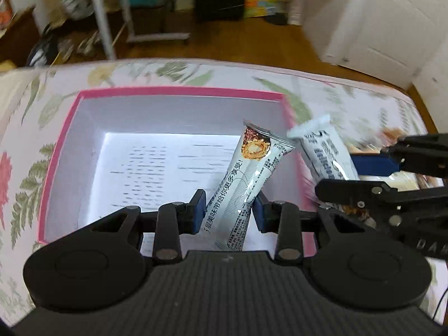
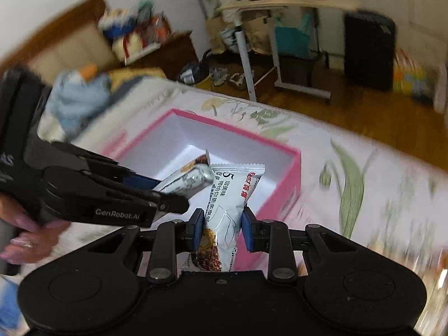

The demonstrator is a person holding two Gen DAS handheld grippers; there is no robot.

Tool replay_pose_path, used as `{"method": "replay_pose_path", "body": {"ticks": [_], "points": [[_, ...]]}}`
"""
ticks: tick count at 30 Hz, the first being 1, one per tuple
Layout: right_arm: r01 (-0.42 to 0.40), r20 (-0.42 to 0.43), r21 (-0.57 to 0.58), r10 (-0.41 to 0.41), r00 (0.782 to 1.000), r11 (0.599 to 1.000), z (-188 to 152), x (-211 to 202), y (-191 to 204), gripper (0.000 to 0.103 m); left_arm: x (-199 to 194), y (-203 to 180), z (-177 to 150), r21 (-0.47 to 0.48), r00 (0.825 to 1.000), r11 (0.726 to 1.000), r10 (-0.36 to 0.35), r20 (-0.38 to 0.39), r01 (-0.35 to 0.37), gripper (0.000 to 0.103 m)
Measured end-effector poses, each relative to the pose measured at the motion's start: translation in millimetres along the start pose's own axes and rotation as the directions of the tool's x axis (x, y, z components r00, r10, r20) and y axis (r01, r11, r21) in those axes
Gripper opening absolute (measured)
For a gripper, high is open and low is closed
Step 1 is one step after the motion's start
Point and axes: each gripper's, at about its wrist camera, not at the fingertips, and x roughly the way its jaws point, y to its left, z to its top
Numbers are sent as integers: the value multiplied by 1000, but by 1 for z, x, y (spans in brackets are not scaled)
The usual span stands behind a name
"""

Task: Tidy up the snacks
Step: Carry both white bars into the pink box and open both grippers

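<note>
A pink box with a white inside stands on the floral cloth; printed paper lines its bottom. My left gripper is shut on a white snack bar, which hangs tilted over the box's right part. My right gripper comes in from the right, just outside the box wall, shut on a second white bar. In the right wrist view, the right gripper clamps its bar above the box's near corner. There the left gripper holds the other bar beside it.
The floral cloth covers the surface under the box. More wrapped snacks lie blurred at the right. A hand grips the left tool. Blue fabric is heaped behind. Beyond the edge are wooden floor, a rolling table and a black cabinet.
</note>
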Motion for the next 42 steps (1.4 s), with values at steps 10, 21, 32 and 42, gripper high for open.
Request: {"method": "replay_pose_path", "body": {"ticks": [10,21,32,42], "points": [[34,-153,-156,-58,987,987,44,101,-11,33,78,43,19,-197,998,980,15,-65,-28,34],[123,-218,-352,-209,953,928,40,127,7,40,115,59,20,-380,991,925,-49,-125,-2,50],[59,-42,-114,-64,997,992,-1,-10,8,49,20,16,2,-84,998,995,-54,42,58,58],[58,131,122,-74,989,991,-86,-132,-17,59,-57,-36,-34,120,991,988,-105,84,95,67]]}}
